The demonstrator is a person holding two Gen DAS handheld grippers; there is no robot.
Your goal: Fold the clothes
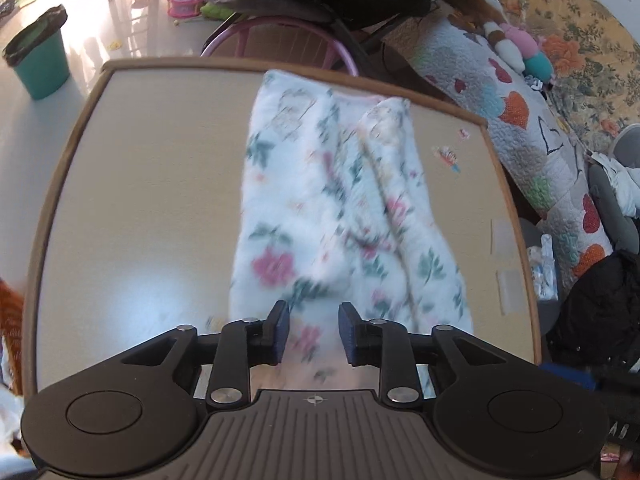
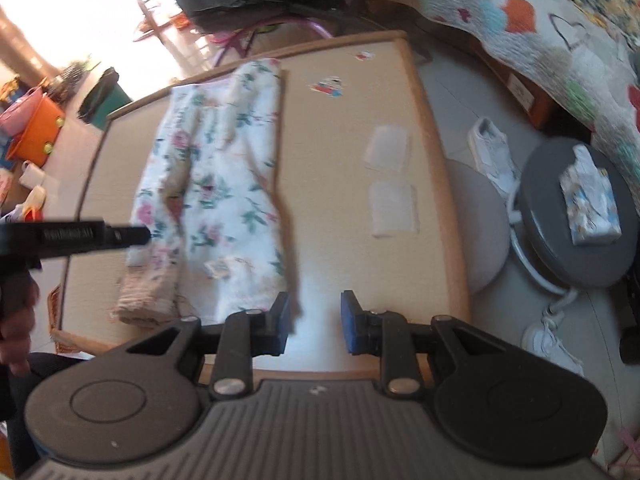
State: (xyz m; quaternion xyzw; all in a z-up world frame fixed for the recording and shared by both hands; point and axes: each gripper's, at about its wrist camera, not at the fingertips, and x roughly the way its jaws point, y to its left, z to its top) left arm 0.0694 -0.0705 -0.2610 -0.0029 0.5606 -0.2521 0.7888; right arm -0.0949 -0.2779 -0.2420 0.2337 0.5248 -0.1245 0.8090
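Note:
A white fleece garment with a pink and green flower print [image 1: 340, 200] lies folded lengthwise on a beige table [image 1: 140, 180]. It also shows in the right wrist view [image 2: 216, 184], with a pinkish cuff end at its near corner. My left gripper [image 1: 313, 334] is open and hovers above the garment's near end, with cloth seen between the jaws but not pinched. It appears from the side in the right wrist view [image 2: 120, 235], over the garment's left edge. My right gripper [image 2: 316, 326] is open and empty above bare table, just right of the garment.
Stickers [image 2: 328, 86] and two tape patches [image 2: 390, 176] mark the table's right half. A teal bin [image 1: 38, 56] stands on the floor at the far left. A quilted bed [image 1: 520, 120] is to the right. A grey stool with a tissue pack [image 2: 592, 200] and white shoes [image 2: 492, 152] are right of the table.

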